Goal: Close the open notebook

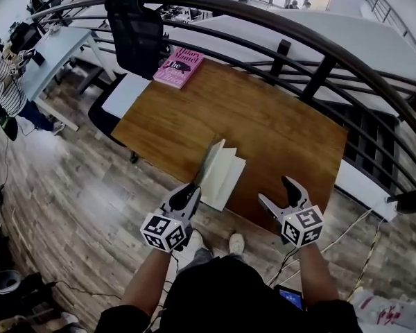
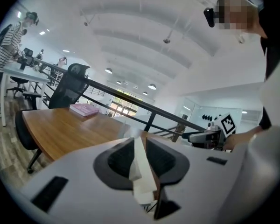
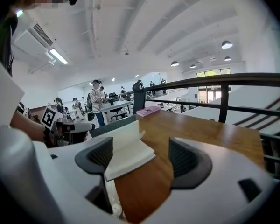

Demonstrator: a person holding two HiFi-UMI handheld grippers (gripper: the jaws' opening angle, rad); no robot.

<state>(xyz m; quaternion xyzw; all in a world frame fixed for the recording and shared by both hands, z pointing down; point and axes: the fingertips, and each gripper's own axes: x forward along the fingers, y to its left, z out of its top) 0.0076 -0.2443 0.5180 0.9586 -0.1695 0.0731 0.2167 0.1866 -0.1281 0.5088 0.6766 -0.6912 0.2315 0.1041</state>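
Note:
The notebook (image 1: 225, 177) lies near the front edge of the wooden table (image 1: 277, 127), its right half flat and its left half lifted nearly upright. My left gripper (image 1: 192, 190) is shut on that raised cover and its pages, which show as a pale edge (image 2: 141, 171) pinched between the pads. My right gripper (image 1: 274, 191) hovers open to the right of the notebook with nothing between its fingers. In the right gripper view the notebook (image 3: 128, 150) sits ahead of the left jaw, with the left gripper (image 3: 77, 126) behind it.
A pink book (image 1: 178, 66) lies at the table's far left corner beside a black office chair (image 1: 134, 30). A dark curved railing (image 1: 319, 44) runs behind the table. People stand at desks (image 3: 97, 101) far off. The person's shoes (image 1: 236, 243) are under the front edge.

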